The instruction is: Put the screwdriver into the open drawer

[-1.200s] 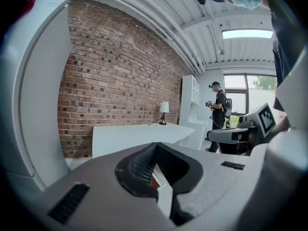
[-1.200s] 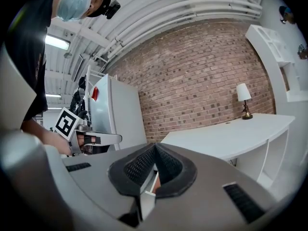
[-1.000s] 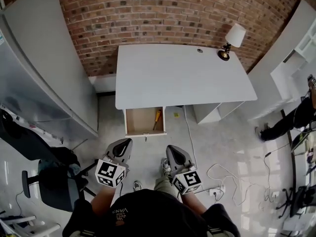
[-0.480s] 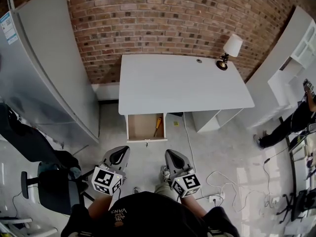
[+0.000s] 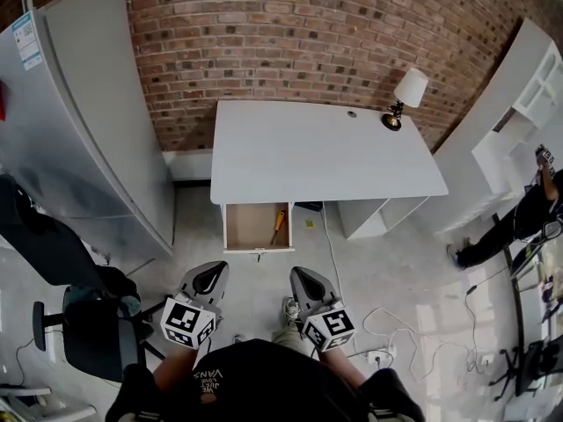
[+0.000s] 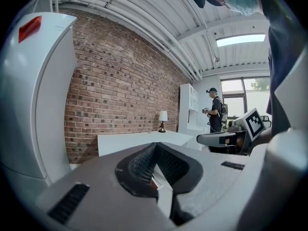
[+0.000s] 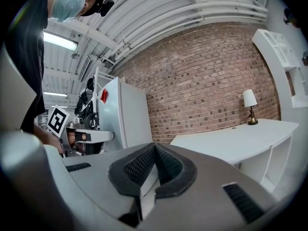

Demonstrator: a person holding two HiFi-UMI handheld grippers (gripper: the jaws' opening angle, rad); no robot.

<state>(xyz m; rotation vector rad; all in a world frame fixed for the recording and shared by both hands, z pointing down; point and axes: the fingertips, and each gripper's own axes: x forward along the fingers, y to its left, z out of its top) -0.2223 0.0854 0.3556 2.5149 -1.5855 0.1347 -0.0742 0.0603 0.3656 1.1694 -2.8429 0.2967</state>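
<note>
A yellow-handled screwdriver [image 5: 278,227] lies inside the open wooden drawer [image 5: 251,229] under the white desk [image 5: 317,152], along the drawer's right side. My left gripper [image 5: 208,280] and right gripper [image 5: 303,281] hover side by side over the floor, well short of the drawer front. Both are shut and hold nothing. In the left gripper view the jaws [image 6: 155,146] meet tip to tip, with the desk [image 6: 139,141] beyond. In the right gripper view the jaws [image 7: 155,147] also meet, pointing toward the desk [image 7: 240,141].
A table lamp [image 5: 406,93] stands at the desk's back right corner. A tall grey cabinet [image 5: 79,121] flanks the left, and a dark chair [image 5: 75,323] sits near left. White shelving [image 5: 519,112] and a person [image 5: 523,214] are at the right. Cables [image 5: 396,323] trail on the floor.
The head view has tilted up, showing more brick wall. The left gripper has drifted slightly left and nearer to me. The drawer and the screwdriver lie as before.
</note>
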